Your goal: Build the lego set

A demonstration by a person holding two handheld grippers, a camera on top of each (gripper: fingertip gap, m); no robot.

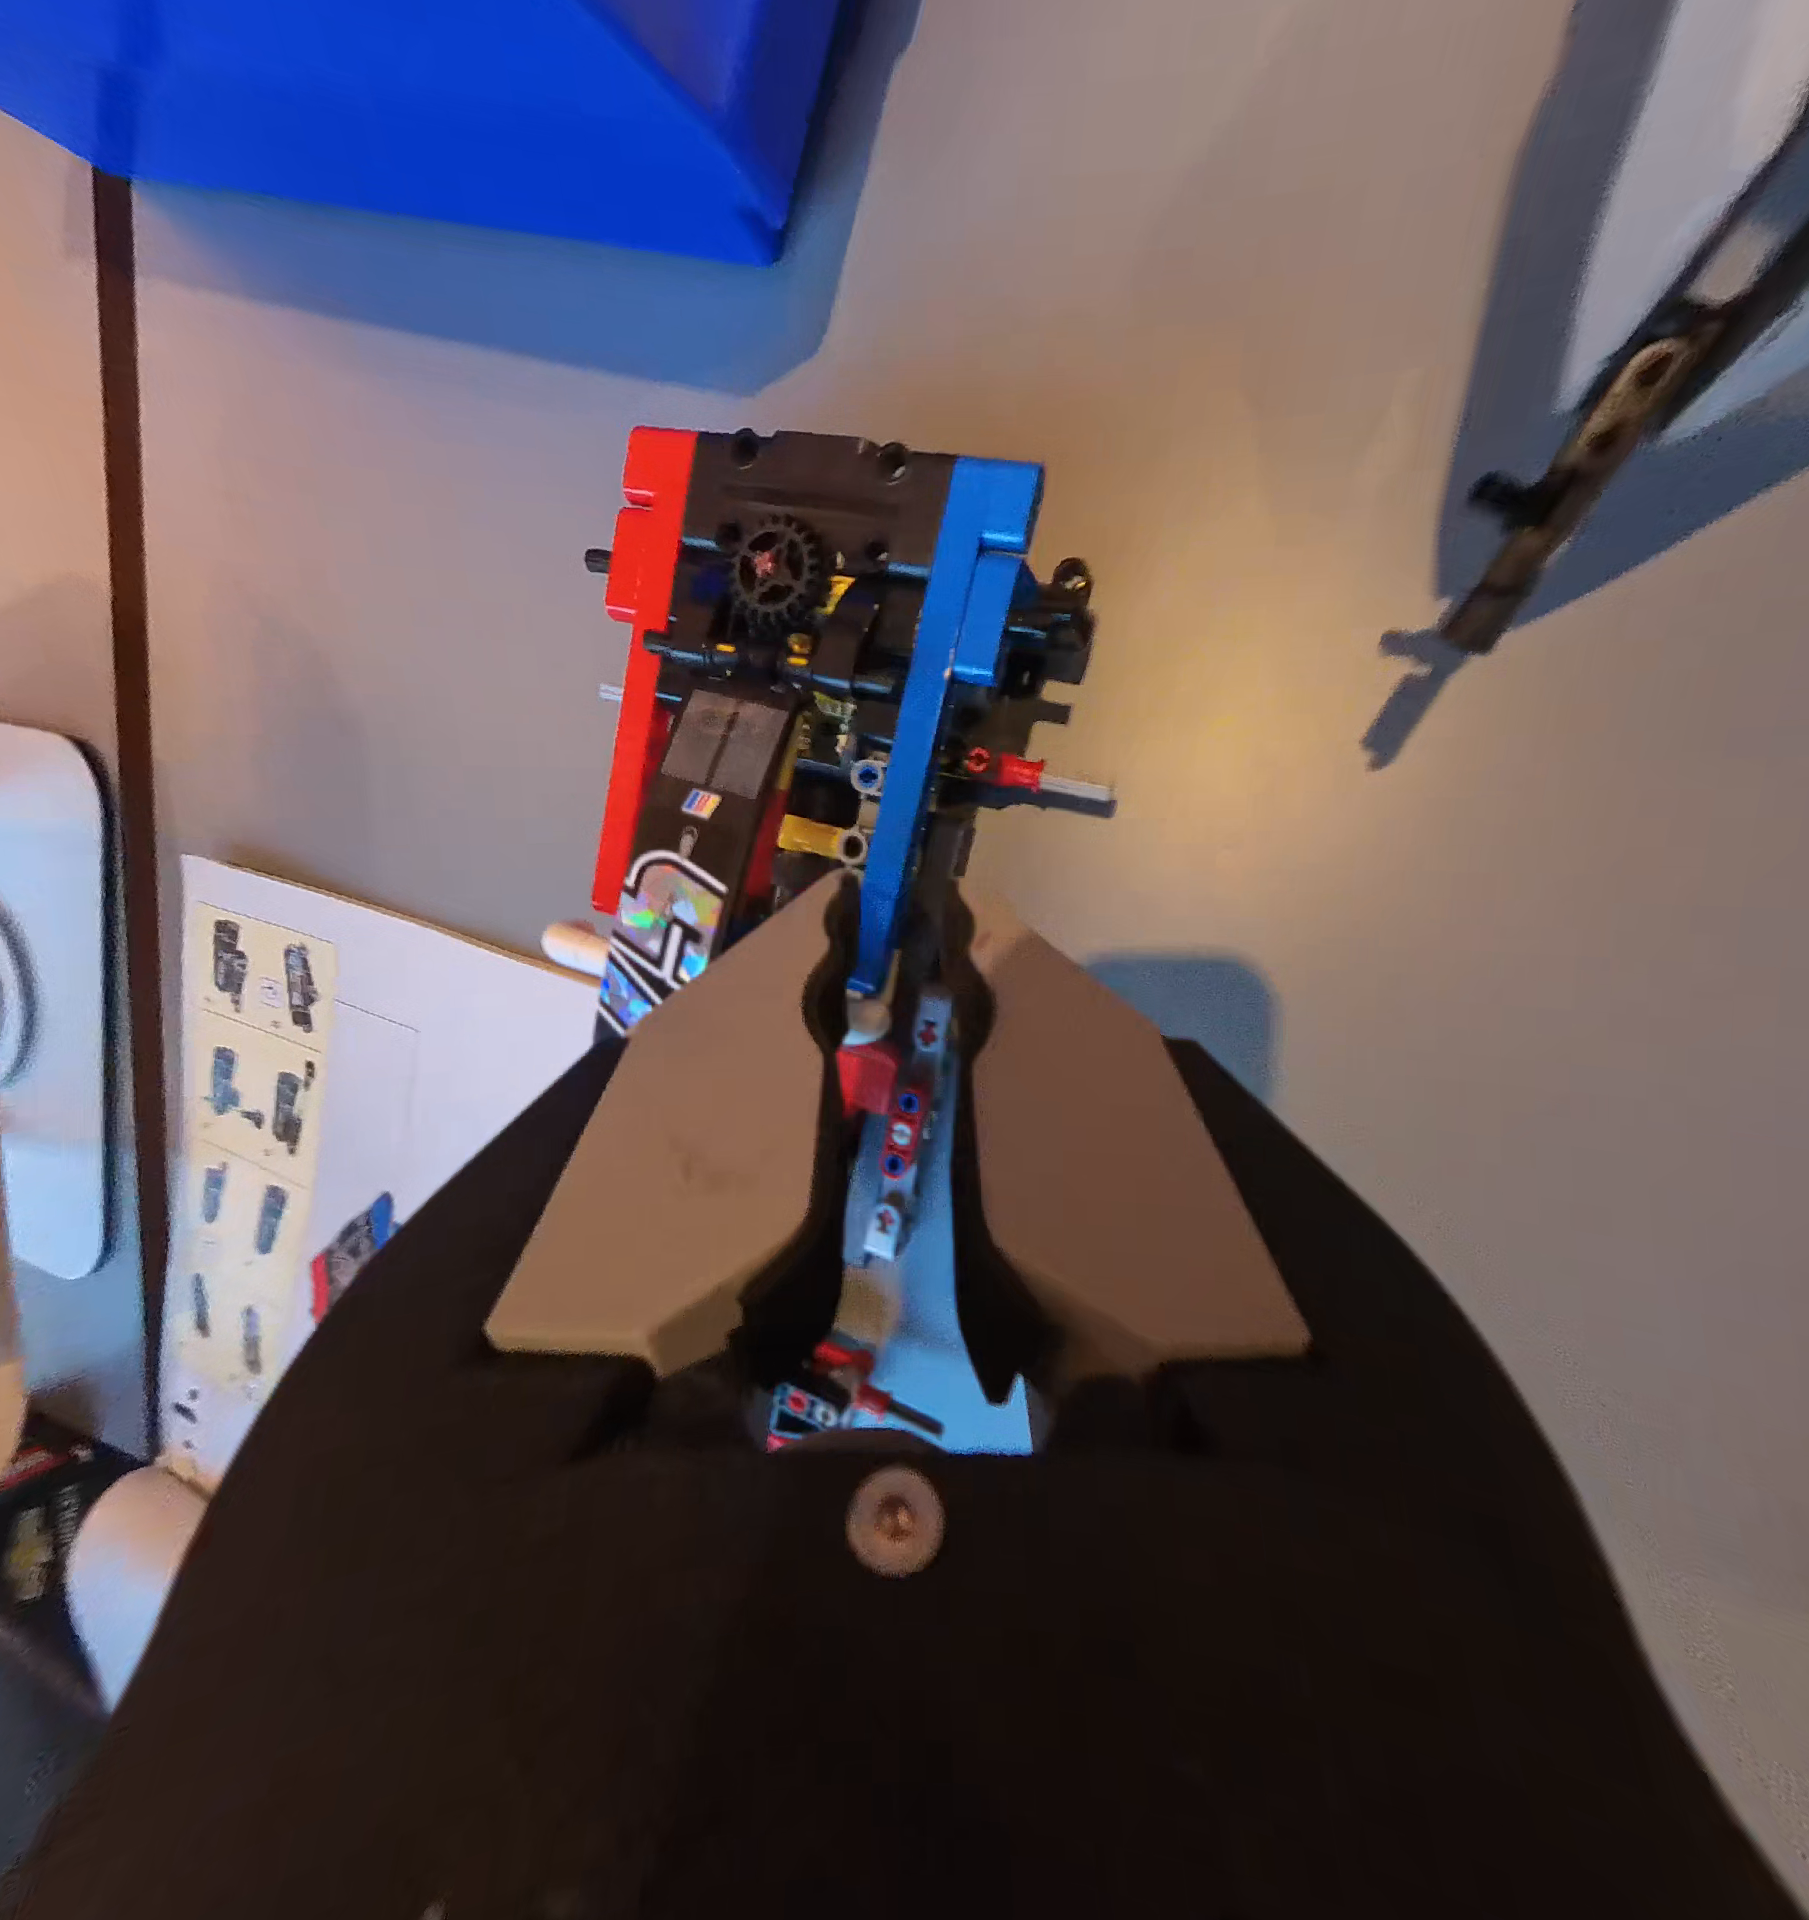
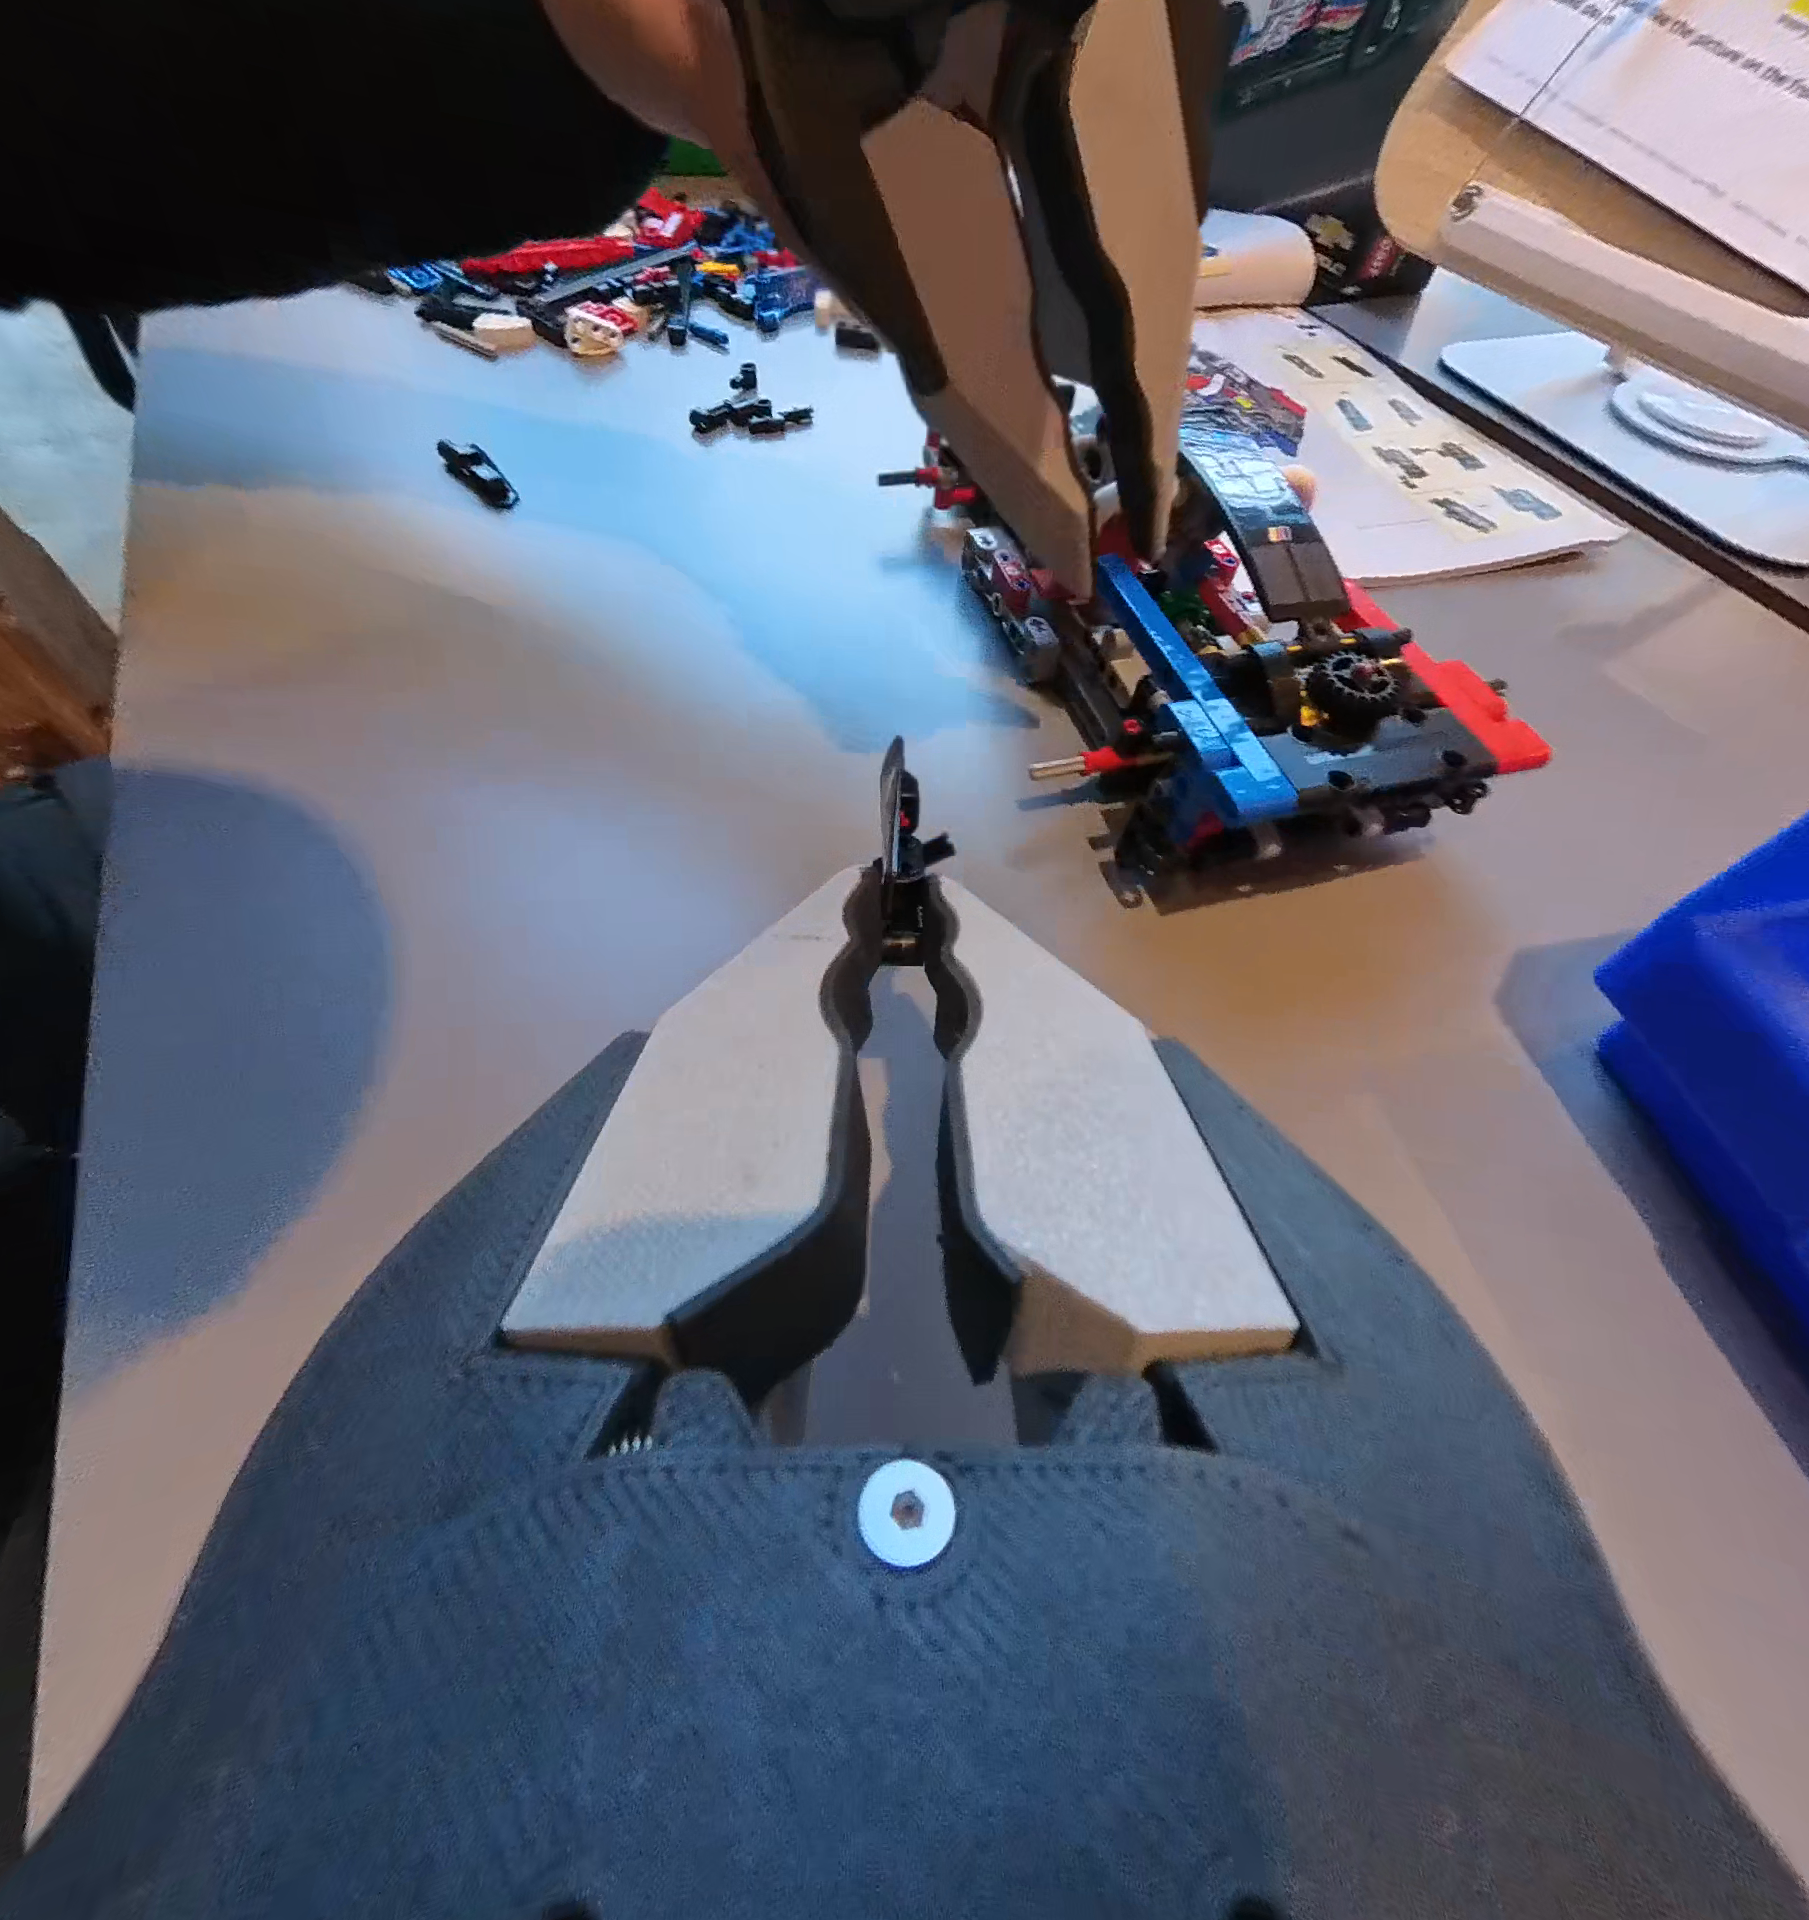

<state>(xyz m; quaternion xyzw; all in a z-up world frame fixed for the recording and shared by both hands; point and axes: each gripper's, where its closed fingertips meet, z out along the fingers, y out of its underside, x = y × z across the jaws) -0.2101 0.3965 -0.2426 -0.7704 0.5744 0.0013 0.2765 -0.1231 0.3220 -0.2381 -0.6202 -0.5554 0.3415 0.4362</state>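
Inspection of the left wrist view finds our left gripper point(image 1: 895, 914) closed on the blue side beam point(image 1: 915, 748) of the lego model point(image 1: 827, 675), which lies on the grey table point(image 1: 1399, 935). We note a black gear point(image 1: 772, 582) near the model's far end and a red panel point(image 1: 645, 665) along its opposite side. An instruction sheet point(image 1: 287, 1091) lies to the left, and a blue bin point(image 1: 464, 104) sits beyond.

From the right wrist view we see what the first cannot: our right gripper point(image 2: 900, 894) pinches a small black piece point(image 2: 902, 831) at its fingertips, held above the table and apart from the model point(image 2: 1295, 707). We also record a loose pile of parts point(image 2: 651, 281) at the table's far side (none of it visible from the left camera), a lone black connector point(image 2: 477, 473), and the left gripper point(image 2: 1108, 561) coming down onto the model from above.
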